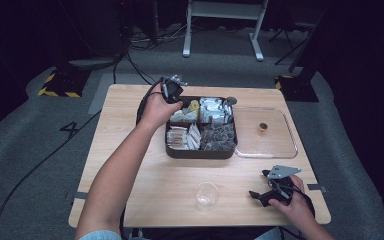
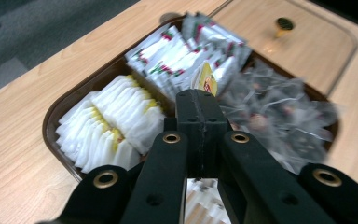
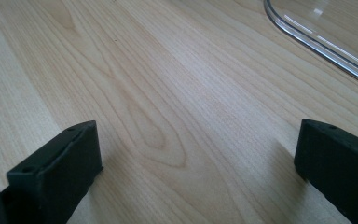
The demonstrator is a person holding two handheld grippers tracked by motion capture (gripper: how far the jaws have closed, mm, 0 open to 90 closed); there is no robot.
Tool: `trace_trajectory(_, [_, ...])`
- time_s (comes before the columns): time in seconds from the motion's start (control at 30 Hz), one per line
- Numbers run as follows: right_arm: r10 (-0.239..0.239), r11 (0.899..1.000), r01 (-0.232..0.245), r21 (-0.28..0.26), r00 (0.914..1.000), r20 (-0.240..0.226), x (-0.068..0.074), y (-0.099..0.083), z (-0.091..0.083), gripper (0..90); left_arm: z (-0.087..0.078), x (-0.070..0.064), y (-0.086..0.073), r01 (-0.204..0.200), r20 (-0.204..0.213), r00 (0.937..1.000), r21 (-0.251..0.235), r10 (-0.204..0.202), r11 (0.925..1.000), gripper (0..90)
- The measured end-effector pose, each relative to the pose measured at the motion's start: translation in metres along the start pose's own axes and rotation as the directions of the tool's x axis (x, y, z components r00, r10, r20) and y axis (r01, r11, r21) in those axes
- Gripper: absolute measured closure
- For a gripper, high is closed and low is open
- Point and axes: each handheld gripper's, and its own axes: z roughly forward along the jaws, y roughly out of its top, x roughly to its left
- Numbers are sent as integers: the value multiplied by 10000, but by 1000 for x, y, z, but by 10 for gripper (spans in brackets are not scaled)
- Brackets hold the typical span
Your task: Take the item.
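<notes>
High view: the left gripper (image 1: 171,90) is over the far left corner of the brown tray (image 1: 200,153) of packets, the right gripper (image 1: 270,192) near the table's (image 1: 130,150) near right corner, beside a clear cup (image 1: 206,195). Left gripper view: jaws pressed together, holding nothing visible, above white packets (image 2: 112,121). Right gripper view: jaws wide apart, empty, low over bare wood by the clear lid (image 3: 326,42).

one compartment tray (image 1: 200,153), one clear lid (image 1: 275,148), one plastic cup (image 1: 206,195), two grippers (image 1: 172,89)
</notes>
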Motion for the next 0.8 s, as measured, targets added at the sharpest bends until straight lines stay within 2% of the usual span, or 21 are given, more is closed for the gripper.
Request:
trace_trajectory(0.13, [-74, 10000, 74, 9, 9999, -88, -1, -1, -1, 6, -16, -15, -3, -368, 255, 9990, -145, 371, 9992, 900])
trace_trajectory(0.3, [-254, 9997, 254, 3, 9993, -257, -3, -2, -2, 6, -31, -32, -9, -540, 707, 9959, -431, 569, 9976, 900])
trace_trajectory(0.47, [-366, 9993, 366, -5, 9986, -389, -4, -2, -2, 6, -45, -49, -16, -778, 948, 9920, -642, 837, 9949, 900])
trace_trajectory(0.53, [-359, 9994, 360, 5, 9986, -391, -4, -2, -3, 6, -51, -57, -19, -982, 1003, 9894, -676, 1047, 9929, 900])
trace_trajectory(0.8, [-363, 9993, 364, 5, 9985, -405, -4, -2, -2, 6, -70, -83, -36, -1347, 1147, 9827, -938, 1451, 9864, 900])
